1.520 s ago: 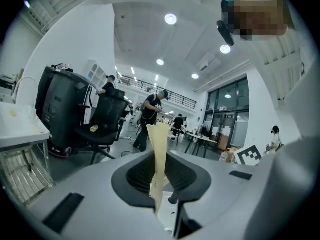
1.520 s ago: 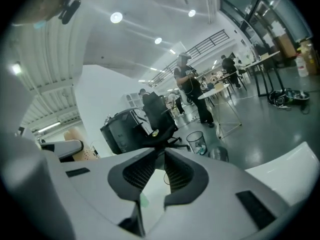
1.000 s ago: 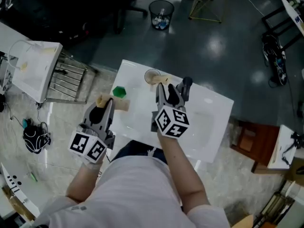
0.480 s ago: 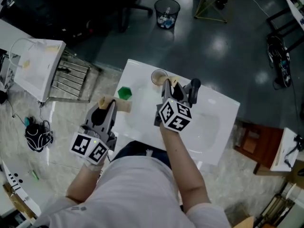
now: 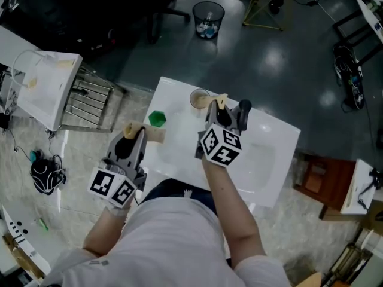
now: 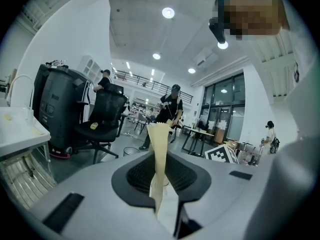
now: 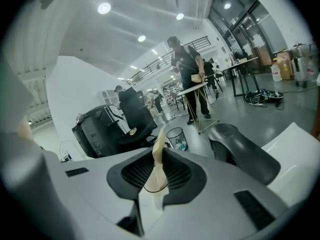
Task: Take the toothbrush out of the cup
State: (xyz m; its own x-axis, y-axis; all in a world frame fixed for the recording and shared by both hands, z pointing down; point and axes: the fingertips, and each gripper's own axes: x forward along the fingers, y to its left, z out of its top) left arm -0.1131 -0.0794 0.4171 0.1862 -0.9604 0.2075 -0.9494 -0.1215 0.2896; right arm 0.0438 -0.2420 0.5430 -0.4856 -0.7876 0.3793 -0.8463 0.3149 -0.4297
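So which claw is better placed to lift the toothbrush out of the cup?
Right. The right claw sits at the cup, its jaws closing on the toothbrush standing in it. The left claw is off to the side, gripping a pale strip.

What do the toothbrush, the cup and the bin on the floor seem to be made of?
Toothbrush: probably bamboo or wood, matte; pale beige, flat handle.
Cup: perhaps the same or plastic; beige, dull rim, too small to tell.
Bin: dark metal mesh, likely; contents show through its wall.
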